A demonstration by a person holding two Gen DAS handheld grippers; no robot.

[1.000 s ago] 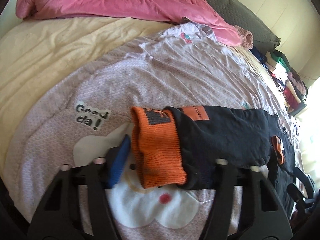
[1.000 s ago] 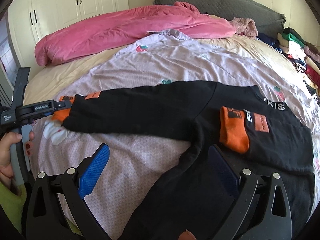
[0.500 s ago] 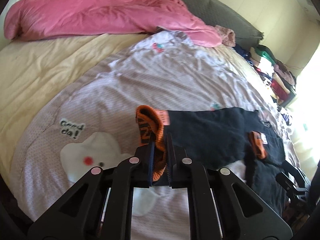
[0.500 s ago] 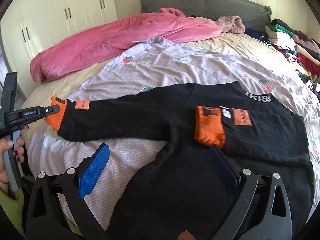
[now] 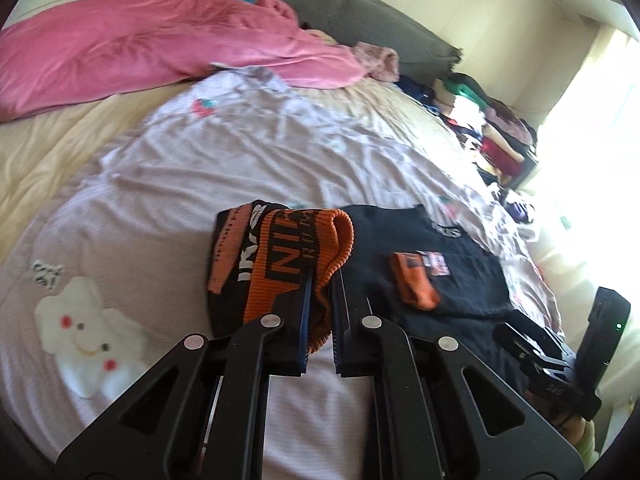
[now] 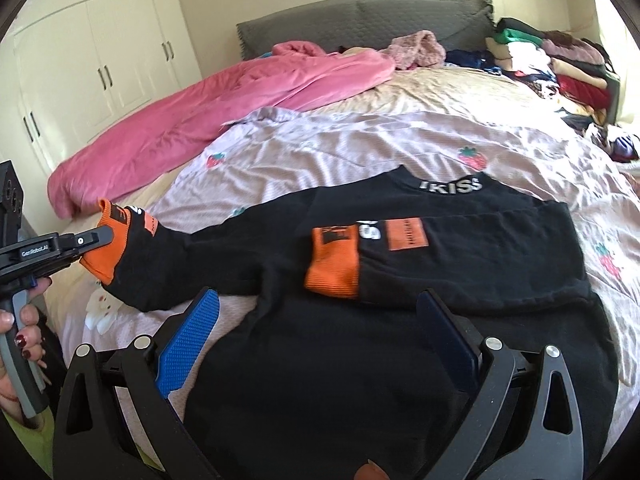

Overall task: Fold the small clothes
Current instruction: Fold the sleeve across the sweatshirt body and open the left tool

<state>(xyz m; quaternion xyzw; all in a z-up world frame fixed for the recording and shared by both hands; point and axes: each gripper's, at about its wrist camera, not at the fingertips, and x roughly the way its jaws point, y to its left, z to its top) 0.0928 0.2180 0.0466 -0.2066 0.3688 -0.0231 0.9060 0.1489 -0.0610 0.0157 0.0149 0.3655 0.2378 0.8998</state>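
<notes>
1. Your left gripper point(image 5: 320, 284), open a second ago, now has its jaws clamped on the orange cuff point(image 5: 298, 256) and has lifted it off the bed point(image 6: 400, 136).
2. So the sleeve fold across the black top point(image 6: 360, 340) is starting.
3. Your right gripper point(image 6: 316, 332) hovers with jaws wide, empty, over the top's body.
4. The hem is cut off below, and the left view is blurred.

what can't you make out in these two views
- Left wrist view: the part of the orange cuff pinched in the left gripper is hidden by its pads.
- Right wrist view: the black sweater hem is covered by the open right gripper and cut off by the bottom edge.
- Left wrist view: the clothes pile is washed out by window glare.
</notes>
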